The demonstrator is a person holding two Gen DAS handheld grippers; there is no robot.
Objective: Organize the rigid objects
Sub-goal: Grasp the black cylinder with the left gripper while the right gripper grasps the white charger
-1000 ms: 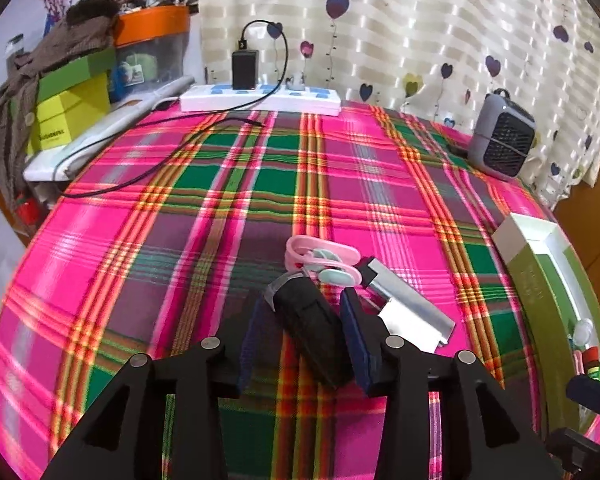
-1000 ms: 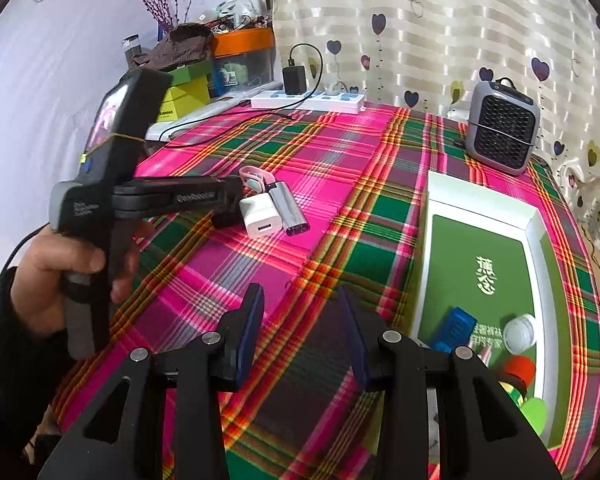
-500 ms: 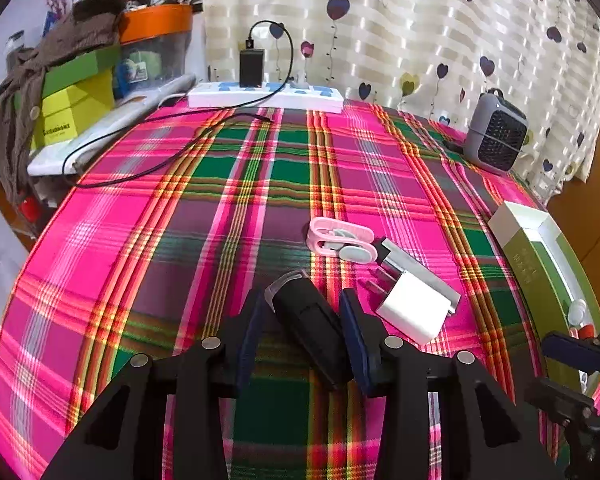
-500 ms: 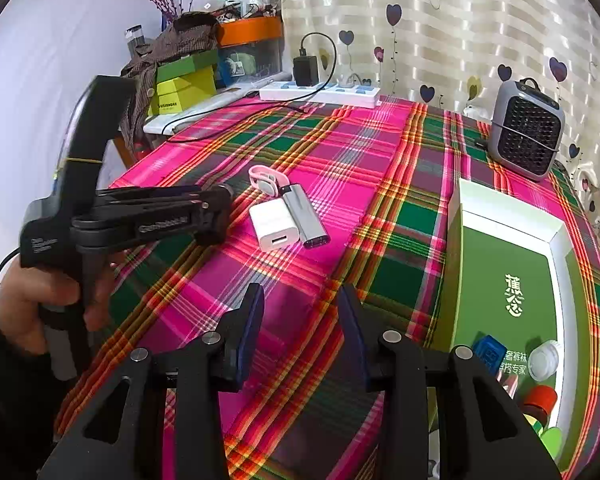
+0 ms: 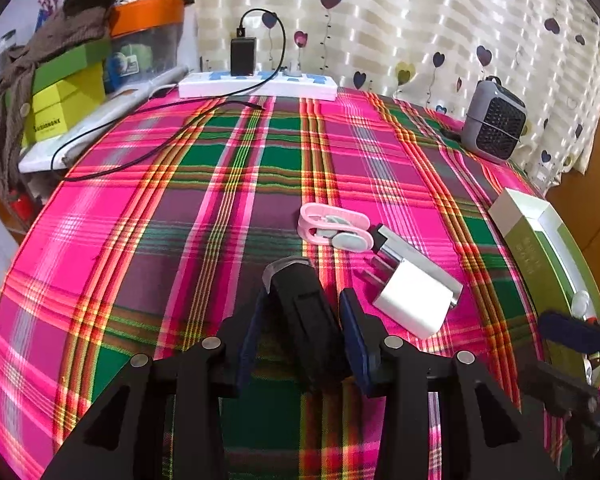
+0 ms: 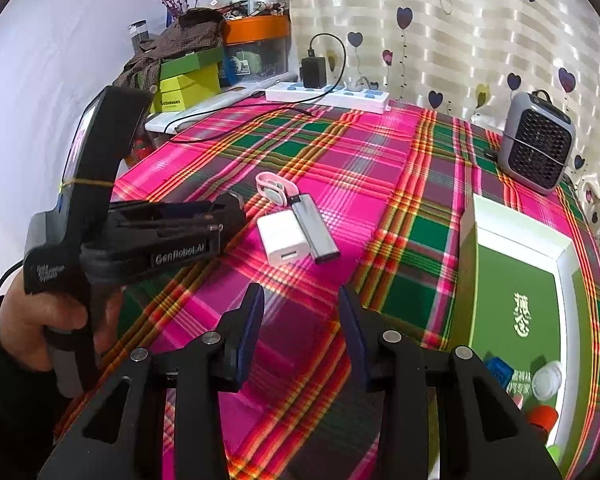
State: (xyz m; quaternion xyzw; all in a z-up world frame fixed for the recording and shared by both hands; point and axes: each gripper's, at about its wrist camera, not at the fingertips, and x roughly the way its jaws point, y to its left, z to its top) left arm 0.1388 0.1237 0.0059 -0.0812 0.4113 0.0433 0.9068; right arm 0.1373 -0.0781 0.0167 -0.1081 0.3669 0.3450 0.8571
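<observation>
While the left gripper [image 5: 300, 320] clenches a black object [image 5: 304, 308] between its two blue pads, held above the plaid cloth [image 5: 140, 240], the right gripper [image 6: 300, 324] hangs released with nothing between its fingers. Seen from the right wrist, the left gripper [image 6: 220, 216] carries the white lettering "GenRobot.AI" on its side, and a second printed mark on its grip is too small to read; one hand [image 6: 32, 320] wraps that grip.

Just right of the held object, three small things lie together on the cloth: one white charger [image 5: 414, 306], one silver bar [image 5: 416, 260] touching its far side, and one pink clip [image 5: 334, 227] at the bar's far end. Further right stands one green tray [image 6: 516, 280] with a white rim, printed with two white Chinese characters and a smaller line of text I cannot make out. In its near end sit one blue item [image 6: 500, 370], one white cap [image 6: 548, 376], one orange cap [image 6: 542, 416] and a green piece at the edge.

At the far side lie one white power strip [image 5: 260, 86] with one black adapter [image 5: 243, 56] plugged in, one grey fan [image 5: 494, 126] to the right, and, far left, one yellow box [image 5: 60, 112] lettered "SUSISNONX" or similar.
</observation>
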